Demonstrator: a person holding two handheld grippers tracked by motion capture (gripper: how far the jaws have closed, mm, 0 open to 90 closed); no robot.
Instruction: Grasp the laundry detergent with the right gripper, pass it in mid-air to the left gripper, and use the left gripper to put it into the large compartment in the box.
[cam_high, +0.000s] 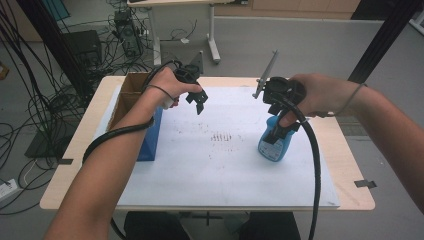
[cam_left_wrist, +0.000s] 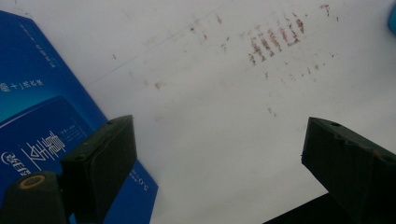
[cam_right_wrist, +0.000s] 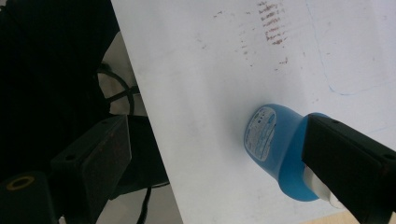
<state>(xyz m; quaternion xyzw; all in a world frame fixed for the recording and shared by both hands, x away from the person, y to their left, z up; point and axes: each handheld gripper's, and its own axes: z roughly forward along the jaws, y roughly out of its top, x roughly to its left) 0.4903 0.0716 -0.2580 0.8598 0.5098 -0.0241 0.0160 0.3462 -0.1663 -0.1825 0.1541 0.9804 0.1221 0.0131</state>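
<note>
Meanwhile, the blue spray bottle (cam_high: 274, 142) stands upright on the white sheet (cam_high: 215, 170), right of centre; the right gripper (cam_right_wrist: 215, 158) hovers just above it, jaws spread, gripping nothing; the left gripper (cam_high: 199, 102) hangs at the far left beside the blue box (cam_high: 150, 140), jaws likewise apart and empty.

Both forearms bare, no sleeves; thin cord loop round each wrist. Left gripper (cam_high: 199, 102): black body, two blocky black jaws with small screw holes on the upper faces, brass-ringed round fitting at lower left in its own view. Right gripper (cam_high: 281, 127): same black build, same brass-ringed fitting, screw hole on each jaw. Grey three-cornered plate (cam_high: 266, 73) sticks up from the right one, a darker plate (cam_high: 198, 60) on the left. Thick black cable (cam_high: 314, 165) trails from each gripper
</note>
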